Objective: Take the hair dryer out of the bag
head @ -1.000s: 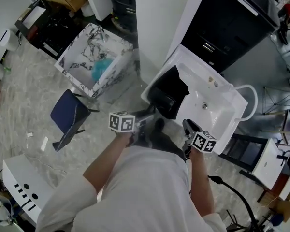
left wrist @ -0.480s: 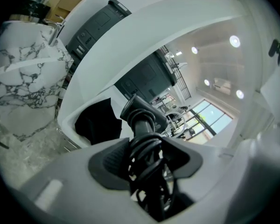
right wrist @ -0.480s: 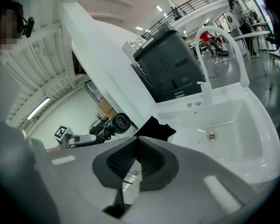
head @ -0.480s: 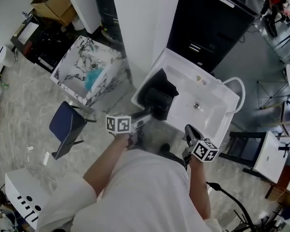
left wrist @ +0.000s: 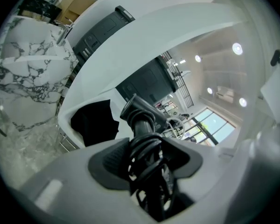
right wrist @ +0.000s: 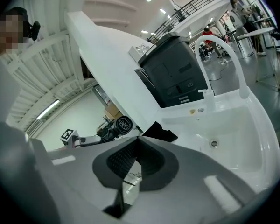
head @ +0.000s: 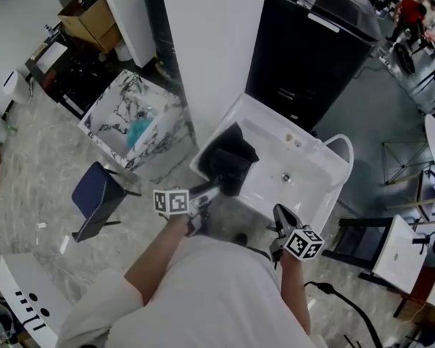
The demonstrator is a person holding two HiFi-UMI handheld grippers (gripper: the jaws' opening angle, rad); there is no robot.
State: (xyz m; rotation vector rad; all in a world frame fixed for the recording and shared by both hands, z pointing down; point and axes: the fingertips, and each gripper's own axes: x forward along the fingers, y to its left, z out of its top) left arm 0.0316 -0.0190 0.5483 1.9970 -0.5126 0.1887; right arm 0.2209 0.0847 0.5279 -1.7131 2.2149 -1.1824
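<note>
The black hair dryer hangs over the near left corner of the white basin. My left gripper is shut on its handle and coiled cord. In the left gripper view the hair dryer sticks up out of the jaws of my left gripper. The black bag lies crumpled in the basin's left end, beyond the dryer; the bag shows there too. My right gripper is shut on nothing at the basin's near edge. My right gripper looks across at the hair dryer and the bag.
A looped white faucet stands at the basin's right end. A black cabinet and a white pillar rise behind it. A marbled box and a dark blue chair stand to the left.
The left gripper has lifted the hair dryer up and back, away from the bag. The right gripper has drawn back from the basin and risen.
</note>
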